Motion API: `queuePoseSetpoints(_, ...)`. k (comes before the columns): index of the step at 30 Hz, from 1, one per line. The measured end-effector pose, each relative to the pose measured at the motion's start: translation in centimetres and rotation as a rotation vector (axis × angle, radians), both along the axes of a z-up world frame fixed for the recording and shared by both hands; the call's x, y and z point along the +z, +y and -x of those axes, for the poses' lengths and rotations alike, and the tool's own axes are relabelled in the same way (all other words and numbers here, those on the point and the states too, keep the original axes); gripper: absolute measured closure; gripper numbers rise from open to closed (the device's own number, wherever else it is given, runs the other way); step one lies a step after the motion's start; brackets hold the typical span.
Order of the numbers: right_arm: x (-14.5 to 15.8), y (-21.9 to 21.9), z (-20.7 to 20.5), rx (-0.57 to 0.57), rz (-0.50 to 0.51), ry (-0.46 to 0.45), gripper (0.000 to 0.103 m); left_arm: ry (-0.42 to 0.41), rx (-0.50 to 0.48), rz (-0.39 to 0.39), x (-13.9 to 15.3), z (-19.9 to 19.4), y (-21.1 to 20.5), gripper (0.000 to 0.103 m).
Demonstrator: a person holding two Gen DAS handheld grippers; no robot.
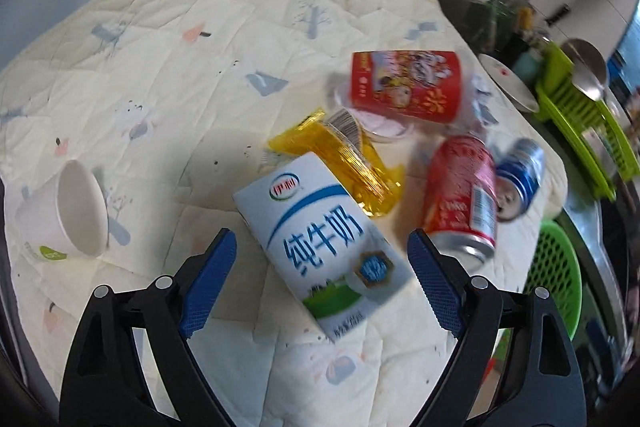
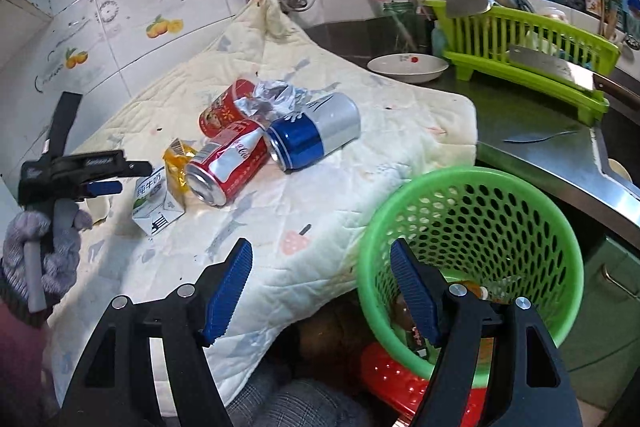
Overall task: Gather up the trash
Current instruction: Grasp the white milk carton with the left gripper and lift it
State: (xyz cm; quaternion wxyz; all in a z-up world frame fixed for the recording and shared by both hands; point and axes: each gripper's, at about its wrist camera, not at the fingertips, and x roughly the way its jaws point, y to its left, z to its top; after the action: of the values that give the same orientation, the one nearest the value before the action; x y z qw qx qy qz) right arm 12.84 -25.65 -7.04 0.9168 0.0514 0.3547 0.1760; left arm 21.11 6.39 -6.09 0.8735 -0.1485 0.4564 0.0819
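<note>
A white and blue milk carton (image 1: 320, 243) lies on the quilted cloth (image 1: 168, 75), between the open fingers of my left gripper (image 1: 320, 247). Beyond it lie a yellow wrapper (image 1: 344, 159), a red cup (image 1: 404, 85), a red soda can (image 1: 460, 199) and a blue can (image 1: 518, 179). The right wrist view shows the carton (image 2: 154, 201), red can (image 2: 228, 167), blue can (image 2: 316, 137), crumpled foil (image 2: 276, 95) and the left gripper (image 2: 104, 183) by the carton. My right gripper (image 2: 320, 263) is open and empty over the rim of a green mesh basket (image 2: 480, 227).
A white paper cup (image 1: 68, 215) lies on the cloth at left. A green dish rack (image 2: 520, 43) with utensils, a white dish (image 2: 408, 67) and a cleaver (image 2: 560, 67) stand on the steel counter at right. A red stool (image 2: 400, 379) is below the basket.
</note>
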Motion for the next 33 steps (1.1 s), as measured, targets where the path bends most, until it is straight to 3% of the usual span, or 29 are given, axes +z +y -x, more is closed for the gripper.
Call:
queuePoseSetpoints(4,-0.6,0.3,-0.3,0.015,0.003,0.015,0.034,0.052,0.044,0.045,-1.3,-1.4,0.3,0.015)
queuePoseSetpoints(15,-1.0,0.7,-1.2,0.032,0.009,0.027,0.034,0.137,0.08,0.022,-3.9,-3.3,-0.5,0.015)
queuePoseSetpoints(26,0.3,2.6,-1.9,0.083,0.029,0.013,0.034,0.096,0.016,0.022,-2.7,-1.7,-0.2,0.031)
queuePoseSetpoints(33,2.0,5.6,-3.0,0.16,0.037,-0.006,0.034,0.064,-0.017,0.01,-1.7,1.0,1.5,0.032)
